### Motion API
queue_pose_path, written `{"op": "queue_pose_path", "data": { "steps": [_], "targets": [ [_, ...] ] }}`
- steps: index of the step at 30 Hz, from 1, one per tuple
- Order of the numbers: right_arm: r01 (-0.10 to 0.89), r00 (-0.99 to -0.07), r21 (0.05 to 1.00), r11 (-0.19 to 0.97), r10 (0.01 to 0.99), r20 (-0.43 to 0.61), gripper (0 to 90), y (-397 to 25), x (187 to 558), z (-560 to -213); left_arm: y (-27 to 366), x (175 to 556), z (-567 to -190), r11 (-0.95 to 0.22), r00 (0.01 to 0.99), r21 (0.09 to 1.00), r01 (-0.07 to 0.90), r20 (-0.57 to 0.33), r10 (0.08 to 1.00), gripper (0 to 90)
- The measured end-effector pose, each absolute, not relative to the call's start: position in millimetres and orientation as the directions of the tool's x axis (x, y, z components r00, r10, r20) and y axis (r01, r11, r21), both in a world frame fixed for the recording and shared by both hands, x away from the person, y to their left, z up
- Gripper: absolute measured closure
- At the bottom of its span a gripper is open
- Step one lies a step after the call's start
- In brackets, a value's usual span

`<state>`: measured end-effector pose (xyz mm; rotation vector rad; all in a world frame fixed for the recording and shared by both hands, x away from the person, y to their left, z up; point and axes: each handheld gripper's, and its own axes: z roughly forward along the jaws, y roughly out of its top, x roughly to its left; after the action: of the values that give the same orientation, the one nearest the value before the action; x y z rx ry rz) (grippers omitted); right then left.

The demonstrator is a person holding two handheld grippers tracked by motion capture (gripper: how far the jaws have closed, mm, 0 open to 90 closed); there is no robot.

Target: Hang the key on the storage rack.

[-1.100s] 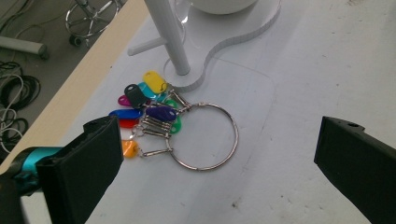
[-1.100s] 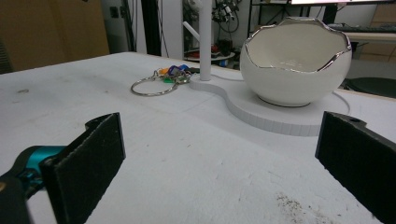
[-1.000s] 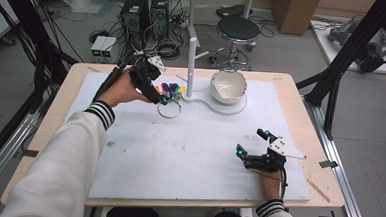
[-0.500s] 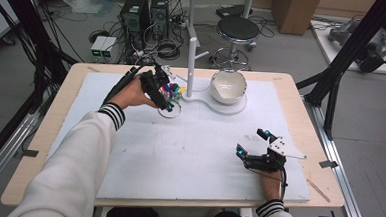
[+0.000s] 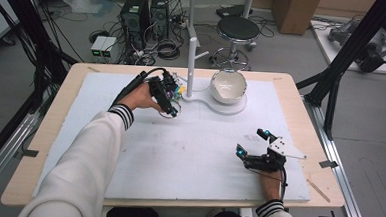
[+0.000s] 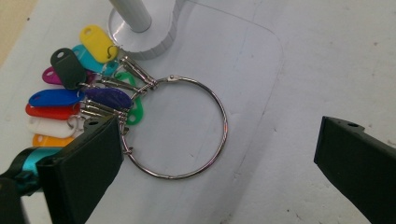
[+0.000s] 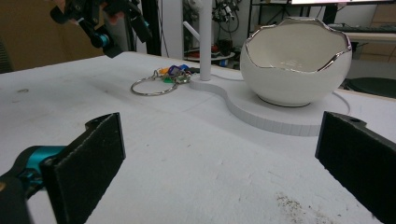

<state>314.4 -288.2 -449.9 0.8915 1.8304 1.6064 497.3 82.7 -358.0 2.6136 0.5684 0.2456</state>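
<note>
A metal key ring [image 6: 224,122] with several coloured tags [image 6: 56,98] lies flat on the white mat beside the base of a white post [image 6: 130,14]. My left gripper [image 6: 217,135] hovers over it, open, its jaws on either side of the ring and the left jaw over the tags' clips. From the high view the left gripper [image 5: 168,104] covers most of the ring. The right gripper [image 5: 252,141] rests open near the front right of the mat, holding nothing. From there the key ring [image 7: 149,87] lies far ahead, under the left gripper.
A white stand [image 5: 231,108] holds the upright post [image 5: 191,63] with a side peg, and a white eggshell-shaped bowl [image 5: 228,85] with a silver rim. The bowl [image 7: 299,60] is ahead of the right gripper [image 7: 222,133]. The mat [image 5: 188,153] covers a wooden table.
The left hand has moved its gripper to the right and down over the key ring. The right gripper has stayed where it was.
</note>
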Motion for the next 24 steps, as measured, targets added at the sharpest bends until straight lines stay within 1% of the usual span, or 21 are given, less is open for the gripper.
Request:
{"op": "queue_pose_path", "data": {
  "steps": [6,9,11,12,13,17,20,22,24],
  "targets": [
    [0.119,-0.636,0.990,0.076,0.771,0.017,0.9,-288,315,-450,77,501,-369,-0.827,0.900,0.429,0.363,0.070,0.431,2.1],
    [0.120,-0.636,0.990,0.075,0.771,0.019,0.9,-288,315,-450,76,502,-372,-0.835,0.903,0.413,0.363,0.066,0.425,4.0],
    [0.121,-0.635,0.990,0.074,0.772,0.020,0.9,-288,315,-450,75,503,-375,-0.833,0.897,0.404,0.378,0.062,0.437,4.2],
    [0.122,-0.635,0.990,0.073,0.772,0.021,0.9,-288,315,-450,75,504,-376,-0.834,0.897,0.399,0.381,0.060,0.438,5.6],
    [0.122,-0.635,0.990,0.073,0.772,0.021,0.9,-288,315,-450,75,504,-376,-0.834,0.897,0.399,0.381,0.060,0.438,9.2],
    [0.120,-0.636,0.990,0.076,0.772,0.018,0.9,-288,315,-450,73,505,-382,-0.851,0.900,0.357,0.384,0.060,0.431,12.7],
    [0.122,-0.634,0.990,0.076,0.773,0.019,0.9,-288,314,-450,70,505,-385,-0.861,0.902,0.335,0.384,0.063,0.427,18.2],
    [0.122,-0.635,0.990,0.075,0.772,0.020,0.9,-288,314,-450,70,505,-386,-0.860,0.902,0.336,0.383,0.065,0.427,23.3],
    [0.121,-0.635,0.990,0.075,0.772,0.019,0.9,-288,314,-450,68,505,-388,-0.862,0.900,0.325,0.388,0.068,0.431,24.6]
  ]
}}
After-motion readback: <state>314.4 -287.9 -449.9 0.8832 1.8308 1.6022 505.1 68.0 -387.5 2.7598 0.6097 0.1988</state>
